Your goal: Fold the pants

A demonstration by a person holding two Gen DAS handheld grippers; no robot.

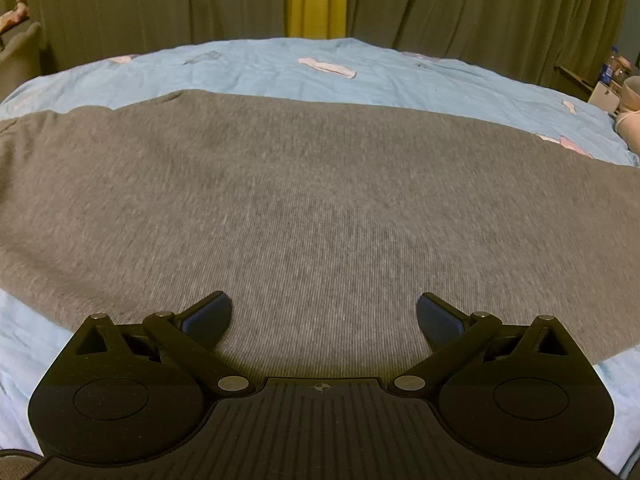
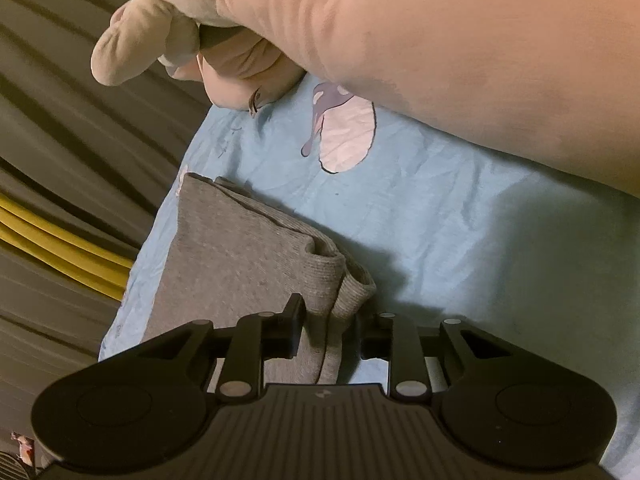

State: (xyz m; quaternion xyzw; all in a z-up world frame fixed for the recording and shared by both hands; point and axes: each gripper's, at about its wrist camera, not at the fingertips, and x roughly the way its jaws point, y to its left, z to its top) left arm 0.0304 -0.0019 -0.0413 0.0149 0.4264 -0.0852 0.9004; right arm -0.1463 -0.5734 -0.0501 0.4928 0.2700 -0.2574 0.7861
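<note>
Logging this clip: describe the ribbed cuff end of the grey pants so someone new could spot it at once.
Start from the light blue bedsheet with pale cartoon prints. On it lie the grey pants, and their ribbed cuff is the folded corner nearest the camera, between the right gripper fingers. Coarse ridges set it apart from the finer knit beside it.

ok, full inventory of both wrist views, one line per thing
pants: 1, grey, flat across the bed; cuff end between the right gripper's fingers
bedsheet: 1, light blue with pink prints, under the pants
plush toy: 1, pale pink, on the sheet beyond the cuff
curtains: olive with a yellow strip, behind the bed
bottle: 1, clear, blue label, far right
left gripper: 1, black, open above the pants
right gripper: 1, black, closed on the cuff
</note>
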